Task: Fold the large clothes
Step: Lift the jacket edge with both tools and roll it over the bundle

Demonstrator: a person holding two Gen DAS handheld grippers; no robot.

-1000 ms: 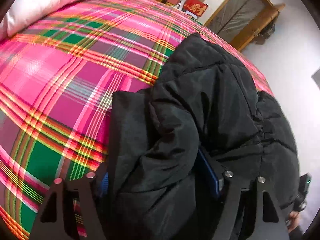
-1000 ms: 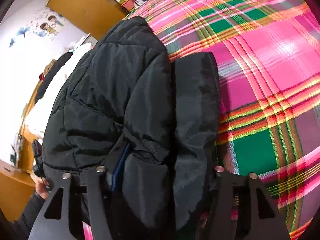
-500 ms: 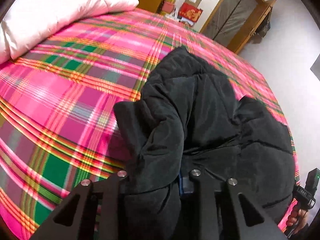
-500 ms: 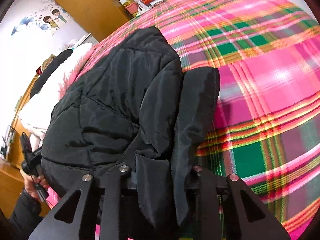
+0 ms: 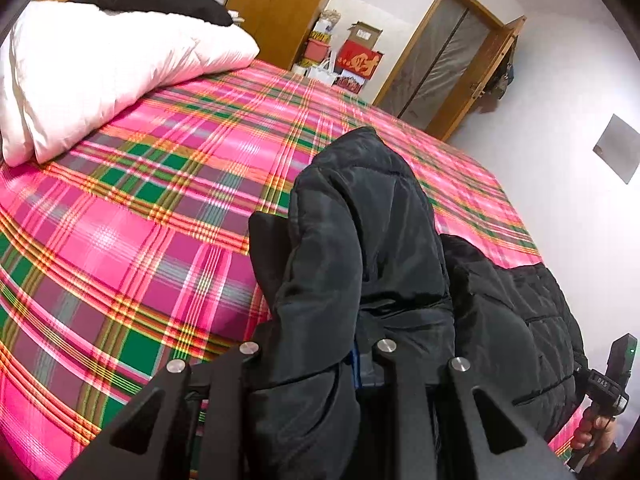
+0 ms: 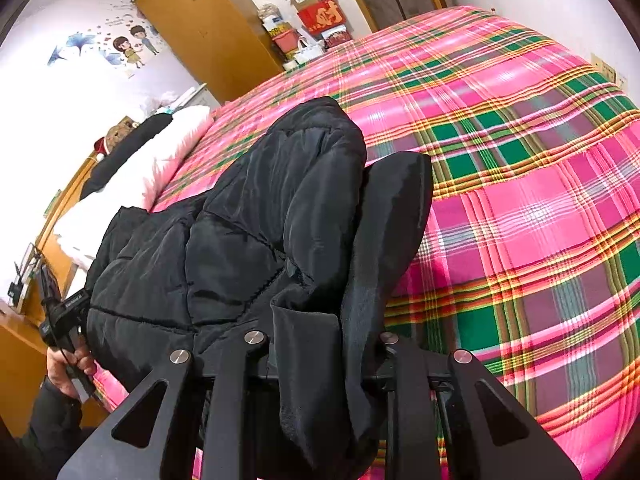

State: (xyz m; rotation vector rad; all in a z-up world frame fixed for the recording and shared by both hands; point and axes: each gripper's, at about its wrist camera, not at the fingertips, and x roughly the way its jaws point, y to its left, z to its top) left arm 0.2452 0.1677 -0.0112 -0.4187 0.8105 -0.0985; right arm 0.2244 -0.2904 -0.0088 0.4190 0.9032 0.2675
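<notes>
A black padded jacket [image 5: 372,240] lies on the pink plaid bed [image 5: 140,220], bunched up toward me; it also fills the left of the right wrist view [image 6: 256,220]. My left gripper [image 5: 316,350] is shut on a thick fold of the jacket's near edge. My right gripper [image 6: 320,340] is shut on another fold of the same edge, with a smooth flap [image 6: 392,216] hanging over its right finger. Both hold the edge lifted off the bed. The fingertips are buried in the fabric.
A white pillow [image 5: 100,68] with a dark item on top lies at the head of the bed. Wooden wardrobe [image 5: 280,4], boxes and a door [image 5: 444,56] stand beyond the bed. The other hand and gripper handle show at the frame edge [image 5: 604,396].
Both grippers closed from wide open onto the jacket's edge and rose, lifting it. The cameras tilted up, showing more of the bed and room.
</notes>
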